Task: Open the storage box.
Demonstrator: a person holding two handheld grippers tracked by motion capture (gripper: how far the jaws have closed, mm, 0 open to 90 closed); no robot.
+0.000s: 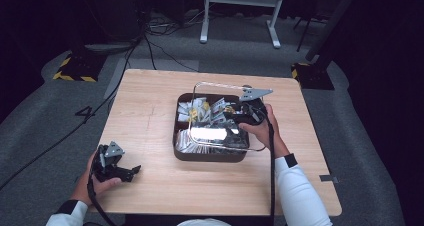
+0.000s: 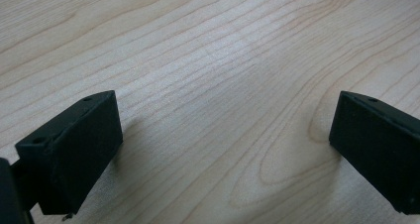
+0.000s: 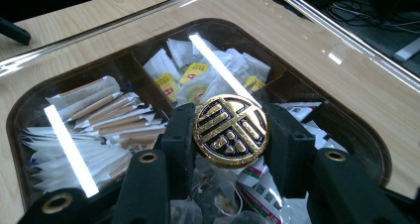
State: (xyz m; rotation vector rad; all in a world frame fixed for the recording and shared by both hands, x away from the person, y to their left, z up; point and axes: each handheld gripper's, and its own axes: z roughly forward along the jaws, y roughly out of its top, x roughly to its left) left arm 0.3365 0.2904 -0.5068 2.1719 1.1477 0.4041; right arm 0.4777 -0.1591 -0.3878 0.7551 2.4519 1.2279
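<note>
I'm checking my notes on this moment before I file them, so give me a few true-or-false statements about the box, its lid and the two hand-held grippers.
1. The right hand-held gripper is shut on the lid's gold knob. True.
2. The left hand-held gripper holds a sachet. False: its jaws stand apart over bare table.
3. The clear lid lies flat on the table beside the box. False: it is above the dark box, tilted.
4. The box holds paper sachets in divided compartments. True.
5. The left hand-held gripper sits at the table's near left corner. True.
</note>
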